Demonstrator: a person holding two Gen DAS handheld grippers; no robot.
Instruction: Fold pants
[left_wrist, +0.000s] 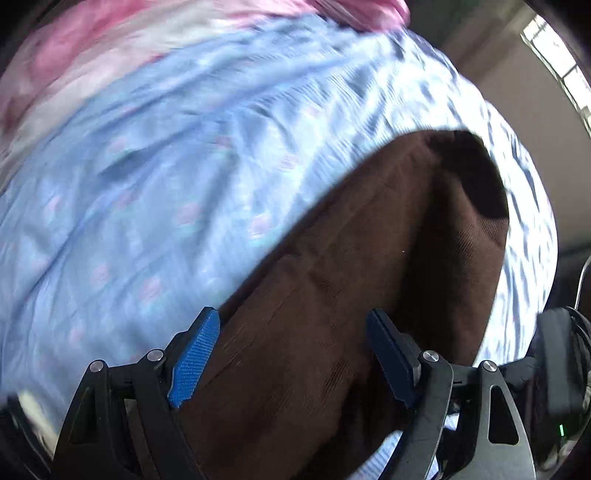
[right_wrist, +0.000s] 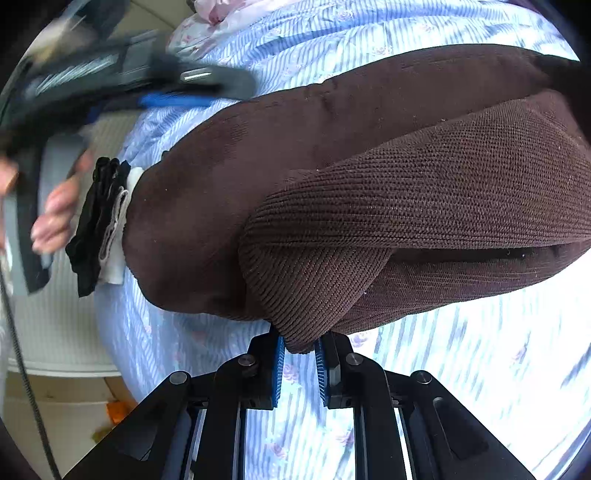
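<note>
Pants (right_wrist: 332, 155) lie on a blue striped floral bedsheet (right_wrist: 443, 387) near a window (left_wrist: 565, 62).

**Cloth, plastic and metal**

The pants (right_wrist: 369, 166) are matt brown cloth, coarsely ribbed like a knit. The bedsheet (right_wrist: 461, 369) looks like smooth, thin printed cotton, though blur hides its weave. The right gripper (right_wrist: 299, 354) has matt black plastic arms, ridged blue pads (right_wrist: 277, 369) and dull metal pins.

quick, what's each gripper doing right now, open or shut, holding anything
Left gripper: open, nothing gripped, above the brown knitted pants.
Right gripper: shut on a fold of the pants.
</note>
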